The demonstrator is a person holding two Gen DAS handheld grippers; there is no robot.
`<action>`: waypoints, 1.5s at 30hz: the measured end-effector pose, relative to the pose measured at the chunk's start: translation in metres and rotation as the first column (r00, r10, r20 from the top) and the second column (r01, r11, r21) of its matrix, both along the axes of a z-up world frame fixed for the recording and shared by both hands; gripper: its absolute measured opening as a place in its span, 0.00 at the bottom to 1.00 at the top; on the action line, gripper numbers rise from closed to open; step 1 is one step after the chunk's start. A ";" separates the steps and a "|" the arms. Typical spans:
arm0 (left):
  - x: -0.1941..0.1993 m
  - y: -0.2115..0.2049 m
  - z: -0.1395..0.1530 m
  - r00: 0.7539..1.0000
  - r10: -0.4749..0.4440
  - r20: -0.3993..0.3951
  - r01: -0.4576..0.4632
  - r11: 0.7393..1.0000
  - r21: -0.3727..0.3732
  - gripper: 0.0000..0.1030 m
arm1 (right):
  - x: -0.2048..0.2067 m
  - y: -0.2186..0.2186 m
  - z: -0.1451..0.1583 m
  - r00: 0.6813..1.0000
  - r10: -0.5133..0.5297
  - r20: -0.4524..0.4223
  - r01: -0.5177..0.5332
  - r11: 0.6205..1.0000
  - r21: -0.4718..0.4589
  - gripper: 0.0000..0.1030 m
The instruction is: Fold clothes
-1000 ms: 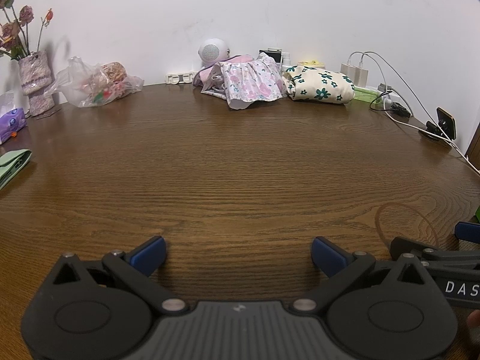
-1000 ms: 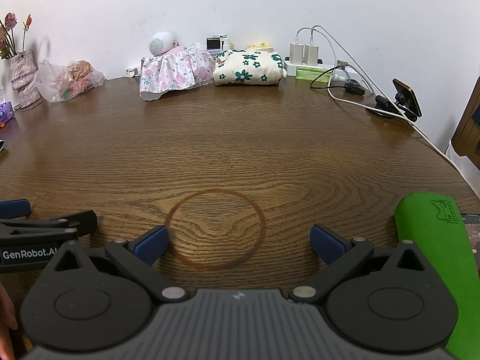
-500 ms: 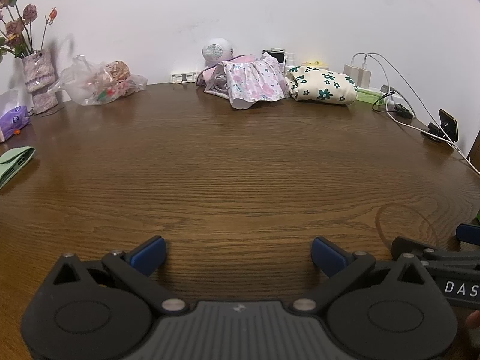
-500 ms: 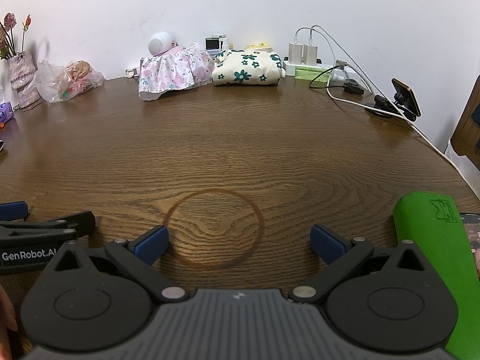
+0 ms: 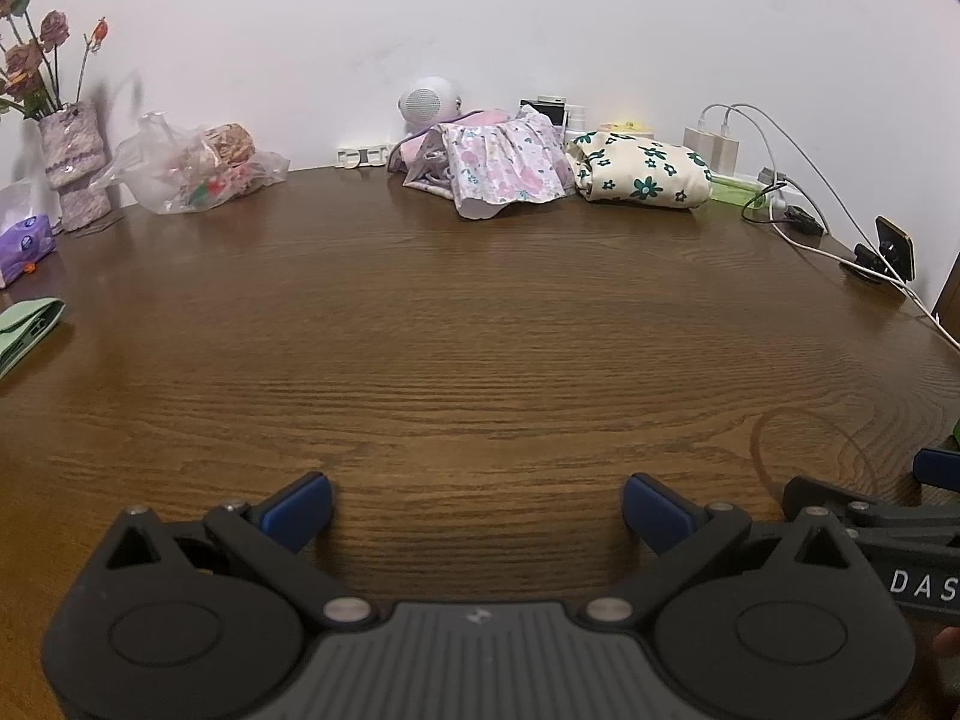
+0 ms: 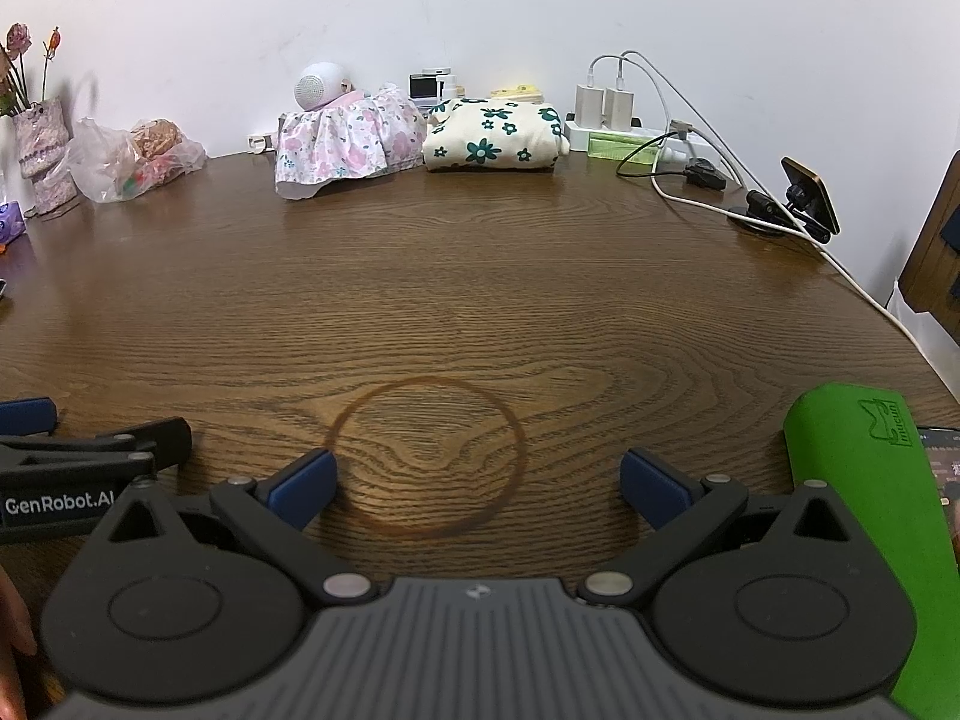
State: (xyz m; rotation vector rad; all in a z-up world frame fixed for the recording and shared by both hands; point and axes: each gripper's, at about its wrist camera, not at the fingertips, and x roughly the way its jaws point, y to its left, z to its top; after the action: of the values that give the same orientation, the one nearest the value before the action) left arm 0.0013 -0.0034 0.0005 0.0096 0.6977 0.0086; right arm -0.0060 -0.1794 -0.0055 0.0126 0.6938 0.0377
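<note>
A: Two garments sit at the far edge of the brown wood-grain table (image 6: 480, 276), against the white wall. One is a loose pink-and-white floral dress with a ruffled hem (image 6: 345, 141) (image 5: 501, 165); the other is a cream cloth with dark green flowers, folded into a neat block (image 6: 492, 135) (image 5: 639, 177). They lie just beside each other, the floral dress to the left.

B: And the grippers?

A: Both are well apart from the clothes, low over the near side of the table. The left gripper (image 5: 477, 501) has its blue-tipped fingers (image 5: 297, 507) spread wide with bare wood between them. The right gripper (image 6: 477, 483) is likewise spread and grasps nothing; a dark ring stain on the wood (image 6: 427, 456) lies between its fingers.

B: Do they see each other?

A: Yes. The right one shows at the right edge of the left wrist view, and the left one at the left edge of the right wrist view.

B: What else is there?

A: A clear plastic bag of snacks (image 5: 198, 171) and a vase of dried roses (image 5: 72, 162) at the far left, white chargers with cables (image 6: 606, 105) at the far right, and a bright green rubbery case (image 6: 864, 516) close beside the right gripper.
</note>
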 end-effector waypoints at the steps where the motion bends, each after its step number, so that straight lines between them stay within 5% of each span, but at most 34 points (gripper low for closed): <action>1: 0.000 0.000 0.000 1.000 -0.001 0.000 0.001 1.000 0.000 1.00 | 0.000 0.000 0.000 1.000 0.000 0.001 0.000 1.000 0.004 0.99; 45: 0.001 0.000 -0.001 1.000 -0.013 -0.001 0.013 1.000 -0.002 1.00 | 0.000 -0.002 0.000 1.000 0.004 0.002 -0.004 1.000 0.006 0.99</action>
State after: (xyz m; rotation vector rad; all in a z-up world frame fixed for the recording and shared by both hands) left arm 0.0022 -0.0035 -0.0002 0.0120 0.6986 -0.0046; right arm -0.0063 -0.1816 -0.0053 0.0166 0.6918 0.0434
